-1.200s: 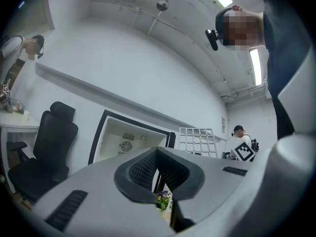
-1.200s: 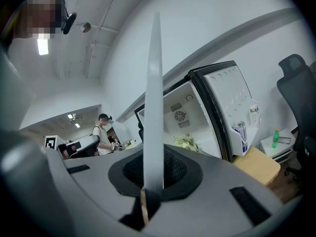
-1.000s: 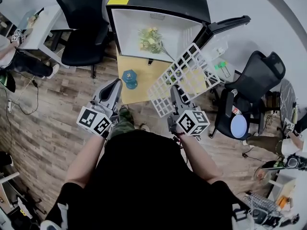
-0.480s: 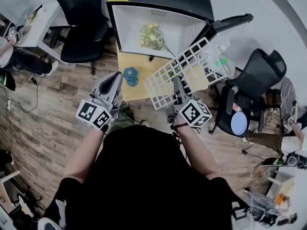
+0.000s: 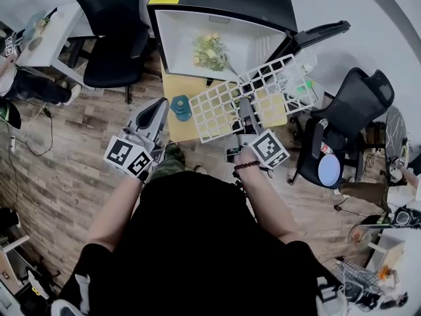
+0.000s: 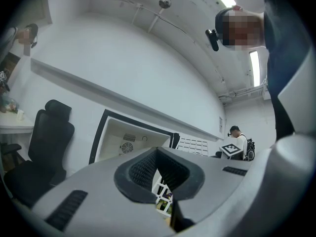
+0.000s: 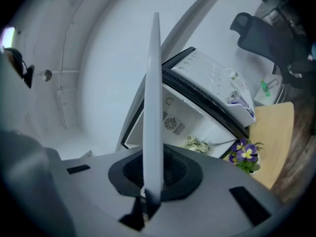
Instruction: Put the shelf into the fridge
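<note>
1. Head view: right gripper pinches the white grid shelf by its near edge, held level before the open fridge, likely for sliding in.
2. Left gripper: jaws pressed together, empty, aside.

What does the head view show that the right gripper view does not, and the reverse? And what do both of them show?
Only the head view: the left gripper, the blue object on the wooden board, and the shelf as a full white grid. Only the right gripper view: the shelf seen edge-on with the right gripper shut on it, and purple flowers shown clearly. Both: the open fridge and the pale flowers inside it.
</note>
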`<state>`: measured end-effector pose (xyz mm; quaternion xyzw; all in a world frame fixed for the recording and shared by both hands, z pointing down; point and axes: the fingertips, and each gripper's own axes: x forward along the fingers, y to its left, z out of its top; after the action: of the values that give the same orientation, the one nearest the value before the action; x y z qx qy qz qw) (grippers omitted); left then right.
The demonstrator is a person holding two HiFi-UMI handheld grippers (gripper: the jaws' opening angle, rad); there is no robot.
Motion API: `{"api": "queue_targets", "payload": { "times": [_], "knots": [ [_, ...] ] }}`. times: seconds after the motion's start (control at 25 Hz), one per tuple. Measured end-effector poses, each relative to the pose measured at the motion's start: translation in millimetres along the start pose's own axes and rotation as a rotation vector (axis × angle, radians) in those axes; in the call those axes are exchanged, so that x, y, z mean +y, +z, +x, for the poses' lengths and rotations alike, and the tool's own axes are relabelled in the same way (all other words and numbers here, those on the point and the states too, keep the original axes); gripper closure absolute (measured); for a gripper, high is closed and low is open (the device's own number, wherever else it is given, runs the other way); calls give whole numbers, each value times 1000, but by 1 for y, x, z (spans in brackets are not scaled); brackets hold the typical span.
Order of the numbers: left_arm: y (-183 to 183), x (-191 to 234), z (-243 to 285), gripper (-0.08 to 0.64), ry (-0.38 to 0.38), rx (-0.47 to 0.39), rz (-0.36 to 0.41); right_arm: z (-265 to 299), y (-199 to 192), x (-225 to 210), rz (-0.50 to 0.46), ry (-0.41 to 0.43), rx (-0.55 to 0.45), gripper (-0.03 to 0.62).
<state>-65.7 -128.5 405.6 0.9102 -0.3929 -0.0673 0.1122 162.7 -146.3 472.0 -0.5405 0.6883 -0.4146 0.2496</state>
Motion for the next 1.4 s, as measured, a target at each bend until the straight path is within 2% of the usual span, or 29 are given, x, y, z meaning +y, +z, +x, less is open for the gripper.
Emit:
{"api": "queue_targets", "payload": {
  "times": [1.4],
  "knots": [
    [6,57,9,540,-13,72,12,73,-28,8,535,46,-189,548]
  ]
}}
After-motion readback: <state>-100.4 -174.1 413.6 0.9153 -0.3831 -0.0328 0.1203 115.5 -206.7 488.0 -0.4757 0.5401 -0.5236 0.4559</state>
